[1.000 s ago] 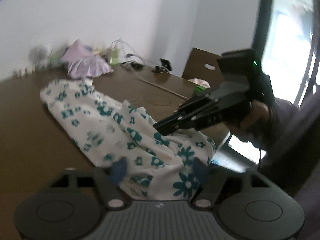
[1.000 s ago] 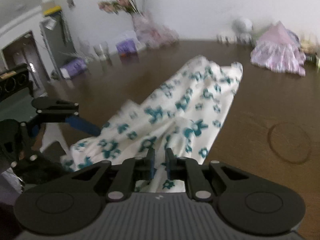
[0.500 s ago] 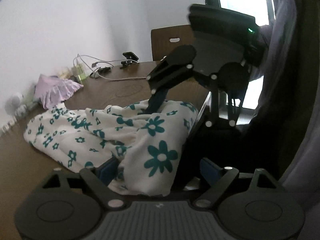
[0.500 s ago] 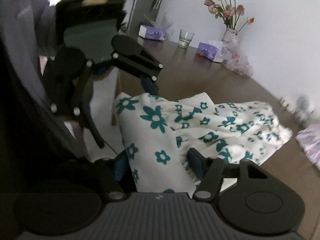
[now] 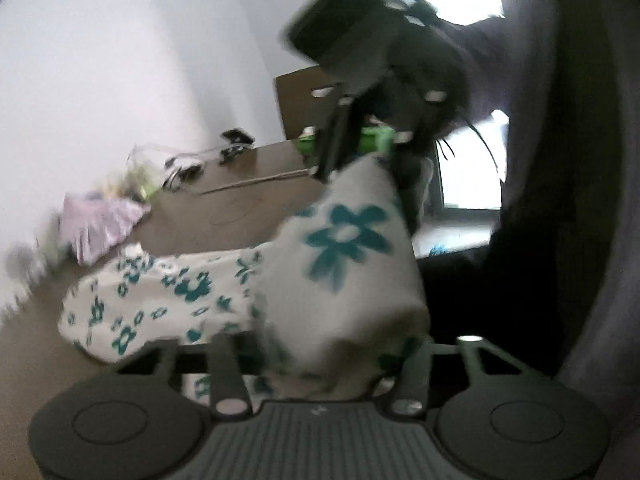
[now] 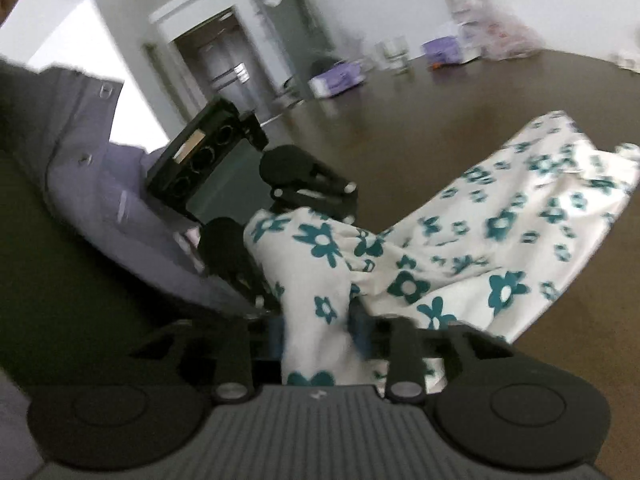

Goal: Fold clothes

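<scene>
Garment [image 6: 500,236]: soft white cloth printed with teal flowers, one end lifted off the brown worktop [image 6: 400,120], the rest trailing limp across it. My right gripper [image 6: 316,332] has its jaws clamped on a bunched fold at the near edge. My left gripper [image 5: 320,356] is draped by cloth; I cannot tell how its jaws stand, since the fabric hides their tips. Motion blur softens both views. A crumpled lilac cloth [image 5: 100,220] and tangled cables [image 5: 192,164] lie at the worktop's far side.
</scene>
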